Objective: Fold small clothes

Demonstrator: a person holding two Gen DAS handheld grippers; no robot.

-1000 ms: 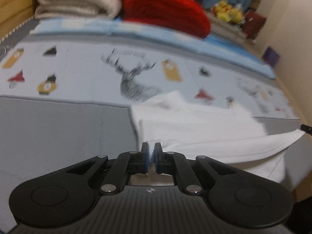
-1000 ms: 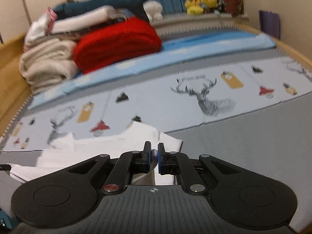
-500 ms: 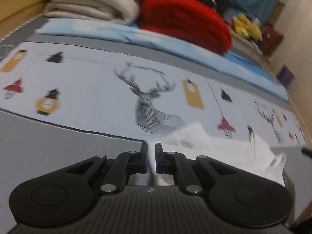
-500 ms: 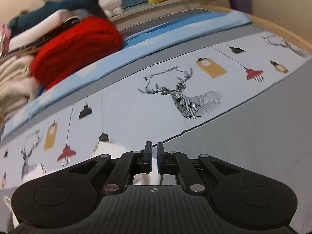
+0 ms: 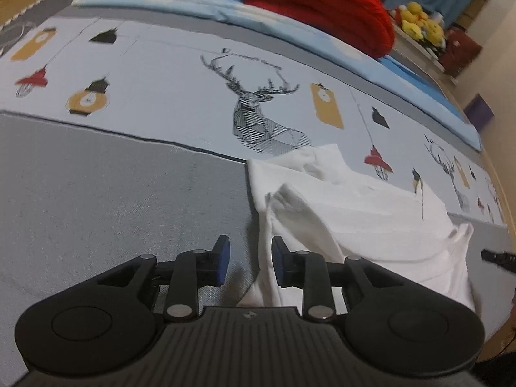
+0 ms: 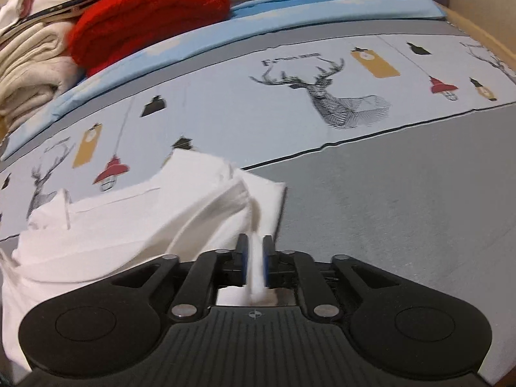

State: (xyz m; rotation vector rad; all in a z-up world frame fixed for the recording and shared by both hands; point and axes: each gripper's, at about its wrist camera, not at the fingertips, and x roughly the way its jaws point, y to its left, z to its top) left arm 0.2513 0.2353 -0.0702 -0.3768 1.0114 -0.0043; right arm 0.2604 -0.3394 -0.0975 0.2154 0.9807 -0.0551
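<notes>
Soft white cloth garment (image 5: pixel 364 222) on matt printed sheet (image 5: pixel 167 96); fuzzy red blanket (image 6: pixel 148 16).

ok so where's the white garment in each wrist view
left wrist: the white garment fills the lower right, its left edge running down between the open left tongs.
right wrist: it lies lower left, with one fold reaching into the slightly parted right tongs.
shared landmark: the red blanket on the far pile, upper right in the left view, upper left in the right view.
</notes>
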